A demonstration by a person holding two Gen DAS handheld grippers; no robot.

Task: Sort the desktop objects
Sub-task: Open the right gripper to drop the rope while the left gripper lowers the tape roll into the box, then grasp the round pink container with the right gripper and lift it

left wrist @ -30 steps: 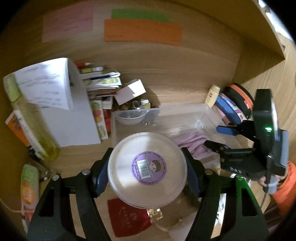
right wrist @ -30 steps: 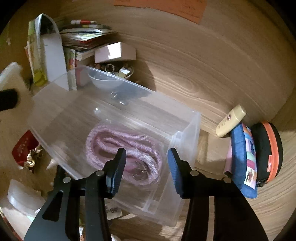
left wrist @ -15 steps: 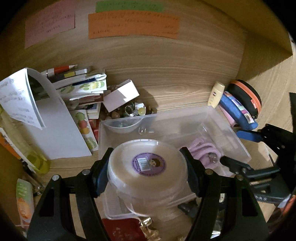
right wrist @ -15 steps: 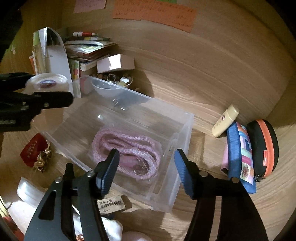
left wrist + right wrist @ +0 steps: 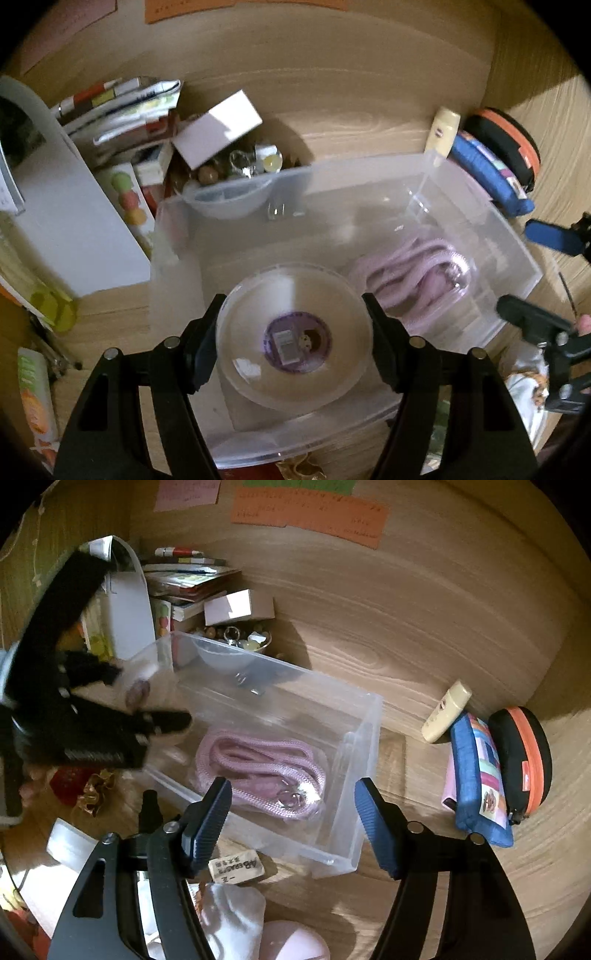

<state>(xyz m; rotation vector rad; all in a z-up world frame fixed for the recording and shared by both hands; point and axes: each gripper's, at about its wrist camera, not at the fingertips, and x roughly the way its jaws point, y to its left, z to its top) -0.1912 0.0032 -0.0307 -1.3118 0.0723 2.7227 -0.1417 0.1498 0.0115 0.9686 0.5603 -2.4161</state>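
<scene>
My left gripper (image 5: 293,339) is shut on a round translucent tub (image 5: 291,295) with a purple label, held over the near left part of the clear plastic bin (image 5: 517,240). A coiled pink rope (image 5: 413,266) lies in the bin's right half. In the right wrist view the left gripper (image 5: 136,694) shows blurred at the bin's left end. My right gripper (image 5: 291,812) hangs above the bin's near wall (image 5: 362,738), just short of the rope (image 5: 258,768). Its jaws are opening, with nothing between the pads. The right gripper (image 5: 535,278) also shows in the left wrist view.
A cream tube (image 5: 447,710), a blue pouch (image 5: 476,775) and a black-and-orange case (image 5: 521,757) lie right of the bin. Behind it are a white box (image 5: 218,129), stacked books (image 5: 122,107) and a bowl of beads (image 5: 229,199). An eraser (image 5: 236,867), white cloth (image 5: 229,912) and a red pouch (image 5: 70,779) lie in front.
The left gripper has come down and forward with the tub, now over the bin. The right gripper's jaws have spread wider and it has drawn back from the rope.
</scene>
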